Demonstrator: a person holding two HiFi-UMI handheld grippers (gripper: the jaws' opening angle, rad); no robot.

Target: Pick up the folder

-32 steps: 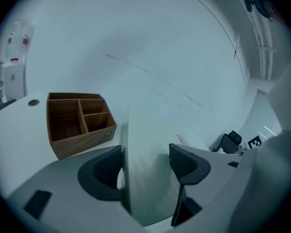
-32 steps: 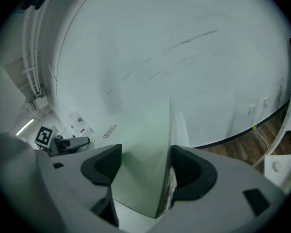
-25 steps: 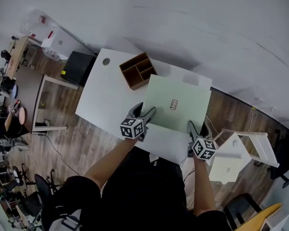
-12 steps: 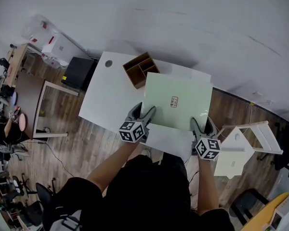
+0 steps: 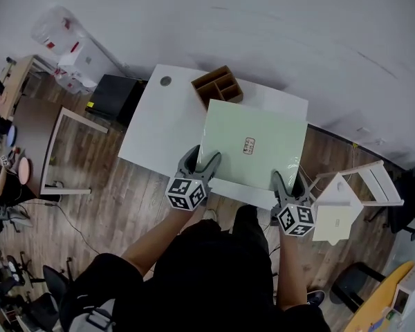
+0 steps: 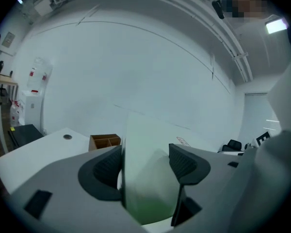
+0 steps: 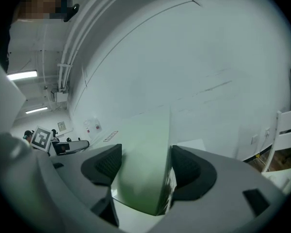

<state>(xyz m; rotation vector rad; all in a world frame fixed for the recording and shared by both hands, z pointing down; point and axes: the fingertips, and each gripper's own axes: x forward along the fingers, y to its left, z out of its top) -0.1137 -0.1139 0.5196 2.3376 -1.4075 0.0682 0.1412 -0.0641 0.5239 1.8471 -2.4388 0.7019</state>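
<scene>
White table (image 5: 152, 130) centre-left of head view. Pale green folder (image 5: 252, 126) centre frame, over table's right part, lower edge past table edge. Brown compartment box (image 5: 218, 87) at folder's upper-left corner. Left gripper (image 5: 200, 161) clamped on folder's lower-left corner; right gripper (image 5: 287, 183) clamped on lower-right corner. Small label (image 5: 249, 146) mid-folder.

I see the folder (image 5: 263, 126) as smooth and faintly glossy, the surface (image 5: 159, 130) matt white, the organiser (image 5: 218, 87) brown wood, the floor (image 5: 90, 159) wood planks
</scene>
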